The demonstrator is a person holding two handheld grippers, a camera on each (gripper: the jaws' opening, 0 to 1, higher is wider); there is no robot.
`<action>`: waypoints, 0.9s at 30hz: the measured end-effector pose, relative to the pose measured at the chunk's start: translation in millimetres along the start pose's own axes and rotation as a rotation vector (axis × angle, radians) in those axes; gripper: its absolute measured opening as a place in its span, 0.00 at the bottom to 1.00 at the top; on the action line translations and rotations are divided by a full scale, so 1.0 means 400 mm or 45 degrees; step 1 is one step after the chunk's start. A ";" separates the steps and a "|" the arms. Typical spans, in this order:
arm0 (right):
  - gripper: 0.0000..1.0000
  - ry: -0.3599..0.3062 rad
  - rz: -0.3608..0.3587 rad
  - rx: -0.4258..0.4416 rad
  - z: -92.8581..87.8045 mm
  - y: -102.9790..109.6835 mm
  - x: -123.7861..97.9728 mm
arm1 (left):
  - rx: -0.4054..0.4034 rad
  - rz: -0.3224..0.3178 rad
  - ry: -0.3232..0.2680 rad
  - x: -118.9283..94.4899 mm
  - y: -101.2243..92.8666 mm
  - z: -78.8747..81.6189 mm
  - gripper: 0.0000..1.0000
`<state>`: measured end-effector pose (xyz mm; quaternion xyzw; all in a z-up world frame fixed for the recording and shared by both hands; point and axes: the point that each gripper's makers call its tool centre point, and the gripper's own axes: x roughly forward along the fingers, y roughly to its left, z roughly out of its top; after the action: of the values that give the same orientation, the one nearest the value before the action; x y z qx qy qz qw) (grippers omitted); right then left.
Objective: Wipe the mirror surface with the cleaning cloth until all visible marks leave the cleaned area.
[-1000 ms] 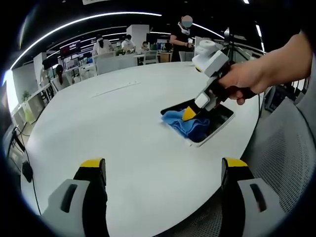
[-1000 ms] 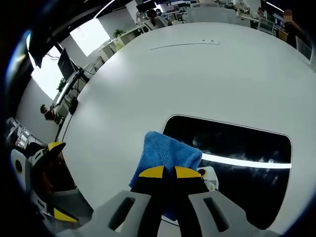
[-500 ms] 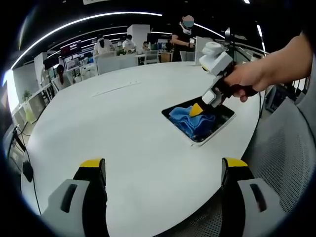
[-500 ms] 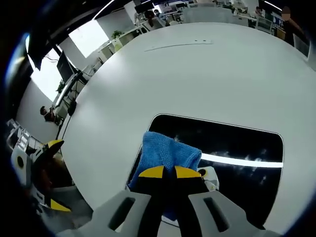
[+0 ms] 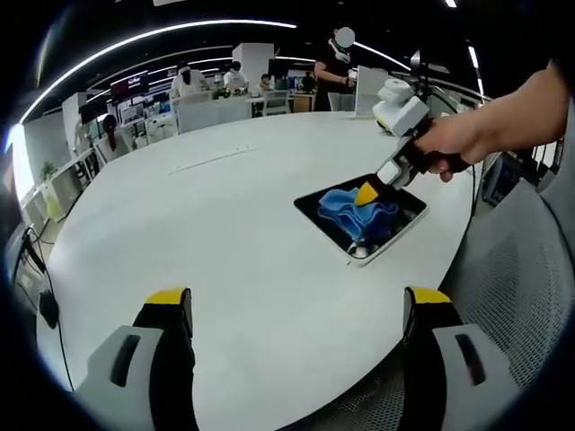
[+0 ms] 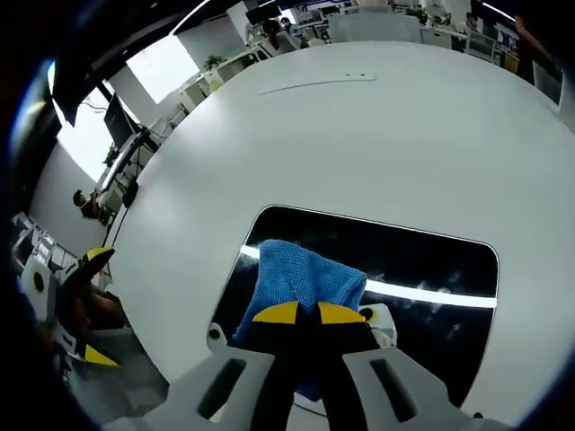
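— Blue cloth (image 6: 301, 280) sits bunched on the dark glass of the mirror (image 6: 422, 260), is that right?

— Yes. The cloth lies on the near-left part of the mirror in the right gripper view, and the right tongs (image 6: 308, 313) are closed tight on it, yellow tips together with the fabric pinched between them.

— And from the other side?

— In the left gripper view the cloth (image 5: 350, 209) shows as a rumpled blue heap in the middle of the mirror (image 5: 404, 218), with the right tongs (image 5: 367, 193) pressed down into it. A hand (image 5: 454, 148) grips the handle, coming in from the right edge.

— Where does the mirror lie?

— Flat on a big round white counter (image 5: 216, 251), toward its right side, close to the edge by a grey mesh chair (image 5: 512, 269). A bright strip of ceiling light reflects across the glass.

— The left tongs?

— The left tongs (image 5: 296, 310) are wide open and hold nothing, hanging over the near edge of the counter, well apart from the mirror.

— Anything beyond?

— An open office with desks (image 5: 211, 112), and a person (image 5: 334, 72) standing past the far rim of the counter. A thin pale line (image 6: 314, 83) marks the counter's far side in the right gripper view.
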<state>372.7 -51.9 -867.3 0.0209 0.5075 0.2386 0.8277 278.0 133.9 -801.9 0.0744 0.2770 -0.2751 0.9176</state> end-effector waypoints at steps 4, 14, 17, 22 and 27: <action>0.00 -0.004 -0.003 0.016 -0.003 -0.015 -0.006 | -0.040 -0.022 -0.039 -0.001 -0.006 0.013 0.99; 0.00 -0.012 -0.008 0.027 -0.007 -0.030 -0.012 | -0.085 -0.071 -0.083 -0.003 -0.023 0.029 0.99; 0.00 -0.015 -0.010 0.030 -0.008 -0.037 -0.015 | -0.083 -0.066 -0.080 -0.003 -0.021 0.028 0.99; 0.00 -0.021 -0.012 0.041 -0.012 -0.050 -0.023 | -0.086 -0.061 -0.078 -0.005 -0.020 0.028 0.99; 0.00 -0.029 -0.017 0.055 -0.014 -0.067 -0.030 | -0.085 -0.056 -0.070 -0.004 -0.018 0.024 0.99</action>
<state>373.4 -81.9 -867.6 0.0381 0.5031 0.2219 0.8344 277.6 125.7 -792.9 0.0301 0.2623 -0.2877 0.9206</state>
